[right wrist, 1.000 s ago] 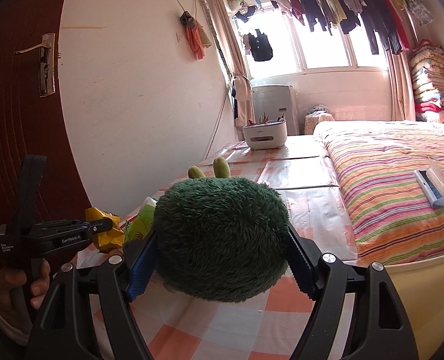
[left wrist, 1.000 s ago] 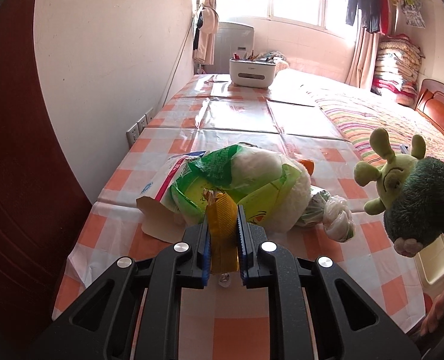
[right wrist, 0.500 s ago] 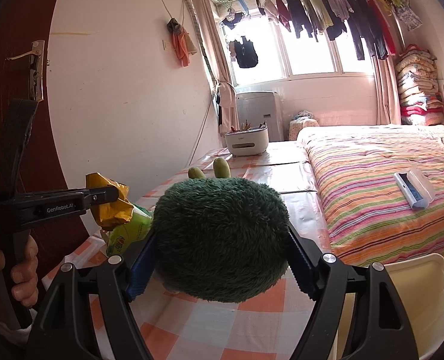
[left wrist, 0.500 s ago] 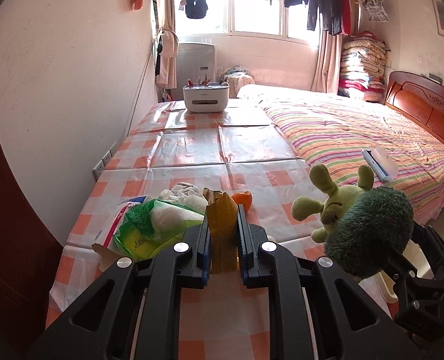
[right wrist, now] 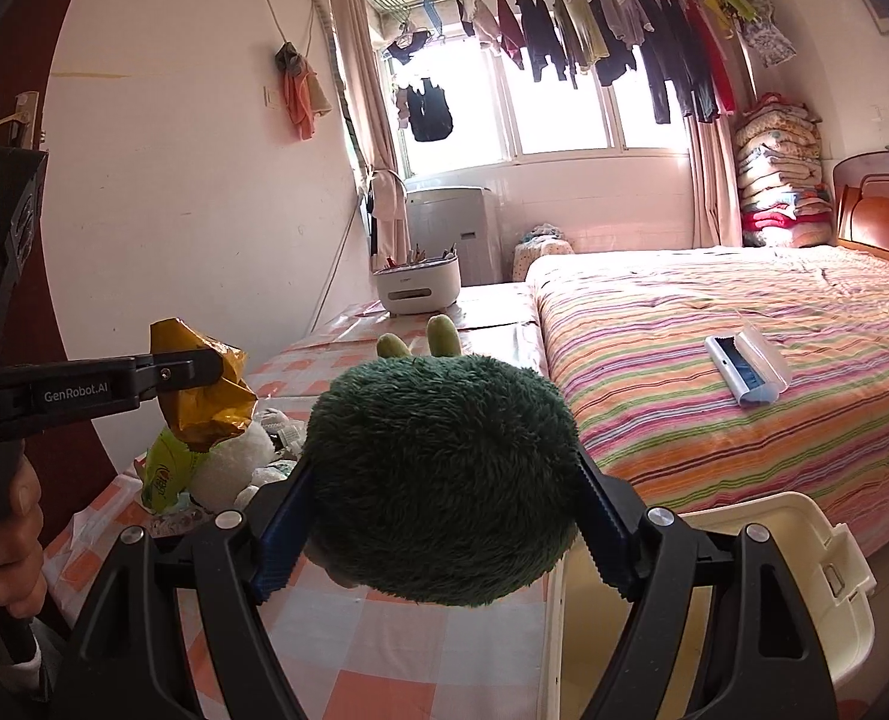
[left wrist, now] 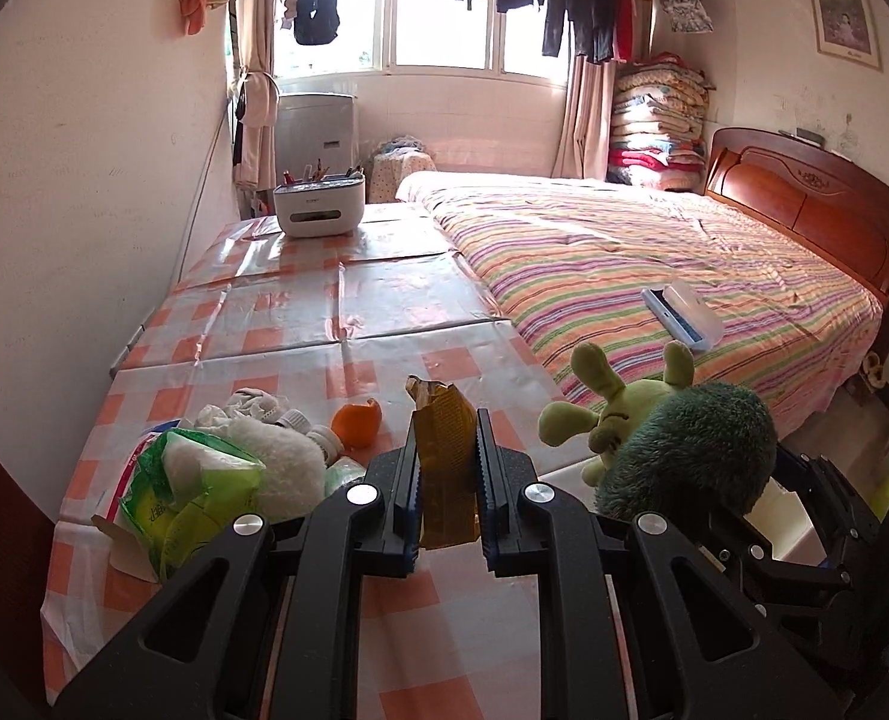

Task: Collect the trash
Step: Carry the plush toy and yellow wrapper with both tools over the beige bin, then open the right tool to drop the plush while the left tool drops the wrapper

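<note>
My left gripper (left wrist: 444, 468) is shut on a crumpled yellow wrapper (left wrist: 444, 480), held above the checked table (left wrist: 324, 312); the wrapper also shows in the right wrist view (right wrist: 204, 384). My right gripper (right wrist: 438, 504) is shut on a green plush toy (right wrist: 444, 474), which hangs over the table's right edge, above a cream bin (right wrist: 744, 552). The toy also shows in the left wrist view (left wrist: 672, 450). On the table lie a green plastic bag (left wrist: 186, 492), a white fluffy lump (left wrist: 276, 474), an orange peel (left wrist: 357, 423) and small bottles (left wrist: 318, 441).
A white organiser box (left wrist: 318, 207) stands at the table's far end. A bed with a striped cover (left wrist: 654, 276) lies to the right, with a white-blue case (left wrist: 681, 315) on it. A wall runs along the left.
My left gripper has risen and pulled back with the wrapper, away from the trash pile. The right gripper has kept the plush toy and shifted over the bin.
</note>
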A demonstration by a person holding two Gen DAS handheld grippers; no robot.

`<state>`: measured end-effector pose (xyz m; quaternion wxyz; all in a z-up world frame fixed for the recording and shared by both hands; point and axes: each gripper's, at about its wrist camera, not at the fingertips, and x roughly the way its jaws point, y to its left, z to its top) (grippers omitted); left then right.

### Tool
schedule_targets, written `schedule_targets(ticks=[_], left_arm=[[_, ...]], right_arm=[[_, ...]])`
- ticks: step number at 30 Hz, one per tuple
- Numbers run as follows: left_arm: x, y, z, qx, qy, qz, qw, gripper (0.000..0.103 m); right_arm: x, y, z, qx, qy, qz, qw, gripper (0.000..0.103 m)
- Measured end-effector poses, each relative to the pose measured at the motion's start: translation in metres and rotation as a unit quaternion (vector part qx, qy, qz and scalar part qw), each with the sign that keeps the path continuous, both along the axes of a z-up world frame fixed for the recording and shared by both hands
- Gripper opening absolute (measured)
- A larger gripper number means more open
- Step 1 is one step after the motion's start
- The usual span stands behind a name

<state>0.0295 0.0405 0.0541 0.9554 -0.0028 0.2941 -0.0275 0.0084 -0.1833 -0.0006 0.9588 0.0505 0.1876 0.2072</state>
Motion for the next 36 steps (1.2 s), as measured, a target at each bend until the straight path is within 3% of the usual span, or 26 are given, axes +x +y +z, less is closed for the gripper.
schedule_targets(ticks=[26,36], left_arm=[[0.02,-0.082,-0.022,-0.006,0.032,-0.087,0.9957,0.017],[0.03,-0.105,-0.039,-0.025,0.06,-0.131,0.9892,0.017]], right_arm=[[0.005,-0.084,-0.012,0.027,0.038,-0.13,0.99,0.082],[-0.007,-0.122,-0.002,0.089,0.008,-0.171,0.981,0.082]])
